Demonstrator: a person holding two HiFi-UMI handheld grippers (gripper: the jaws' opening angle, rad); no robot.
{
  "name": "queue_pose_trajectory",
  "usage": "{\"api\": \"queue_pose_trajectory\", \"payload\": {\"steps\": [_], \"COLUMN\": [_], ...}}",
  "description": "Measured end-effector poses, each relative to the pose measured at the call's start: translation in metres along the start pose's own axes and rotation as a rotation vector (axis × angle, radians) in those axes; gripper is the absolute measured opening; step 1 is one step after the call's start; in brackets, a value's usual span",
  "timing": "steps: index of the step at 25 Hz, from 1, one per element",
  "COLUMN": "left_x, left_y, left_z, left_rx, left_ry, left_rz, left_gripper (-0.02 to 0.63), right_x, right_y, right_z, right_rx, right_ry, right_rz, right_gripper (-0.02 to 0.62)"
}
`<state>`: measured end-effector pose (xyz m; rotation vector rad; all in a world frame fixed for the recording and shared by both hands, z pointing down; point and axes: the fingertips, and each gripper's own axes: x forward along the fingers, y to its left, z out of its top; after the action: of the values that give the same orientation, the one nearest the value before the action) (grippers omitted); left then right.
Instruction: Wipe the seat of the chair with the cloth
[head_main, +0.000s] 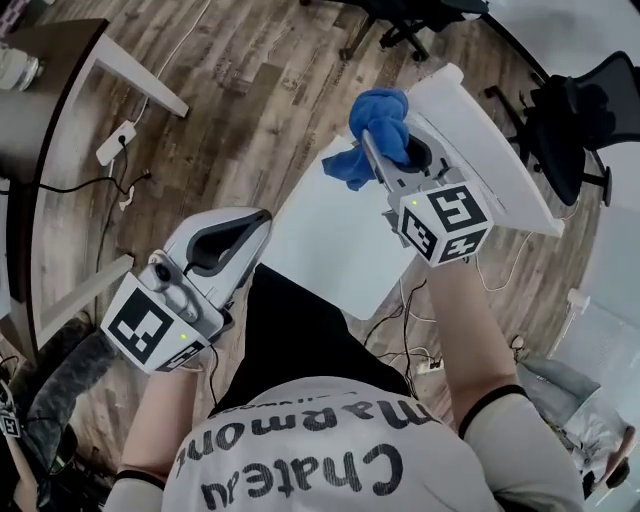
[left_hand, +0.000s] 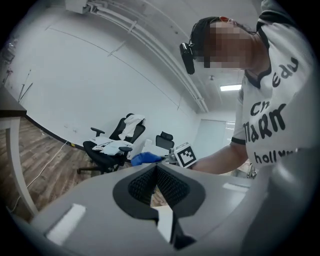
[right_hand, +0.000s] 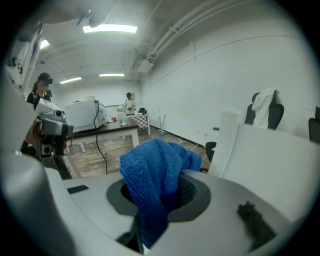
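- Wood-plank floor (head_main: 230, 100) all around, with a white plastic chair (head_main: 320, 240) dead centre.
- The bunched blue terry cloth (head_main: 375, 130) is over the seat's far end by the backrest, its long axis along the jaws and its loose tail drooping seatward.
- The right gripper (head_main: 385, 150) is clamped on it.
- The left gripper (head_main: 250, 228) has its jaws together and empty, beside the seat's left edge.

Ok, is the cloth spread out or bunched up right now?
Bunched. The blue cloth is a crumpled wad clamped in the right tongs, held over the white chair seat, with none of it spread flat.
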<state>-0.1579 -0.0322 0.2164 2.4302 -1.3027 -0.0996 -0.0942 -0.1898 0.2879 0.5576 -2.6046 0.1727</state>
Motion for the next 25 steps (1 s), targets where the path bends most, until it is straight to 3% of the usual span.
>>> {"api": "queue_pose_trajectory", "payload": {"steps": [6, 11, 17, 21, 25], "left_x": [0.022, 0.044, 0.072, 0.082, 0.094], "left_y": [0.01, 0.019, 0.027, 0.036, 0.042], "left_z": [-0.044, -0.081, -0.107, -0.111, -0.116], "left_rx": [-0.083, -0.154, -0.154, -0.154, -0.151], "left_ry": [0.017, 0.033, 0.084, 0.097, 0.11], "left_rz": [0.066, 0.066, 0.026, 0.018, 0.016], "left_gripper": [-0.015, -0.015, -0.015, -0.015, -0.015], "right_x": [0.044, 0.074, 0.099, 0.106, 0.112], "right_y": [-0.018, -0.023, -0.021, -0.013, -0.017], "right_z": [-0.095, -0.175, -0.245, -0.281, -0.307], "right_rx": [-0.026, -0.028, 0.053, 0.134, 0.142], "right_ry": [0.154, 0.308, 0.419, 0.478, 0.574], "right_rz": [0.042, 0.073, 0.084, 0.06, 0.012], "right_gripper": [0.1, 0.1, 0.1, 0.1, 0.095]}}
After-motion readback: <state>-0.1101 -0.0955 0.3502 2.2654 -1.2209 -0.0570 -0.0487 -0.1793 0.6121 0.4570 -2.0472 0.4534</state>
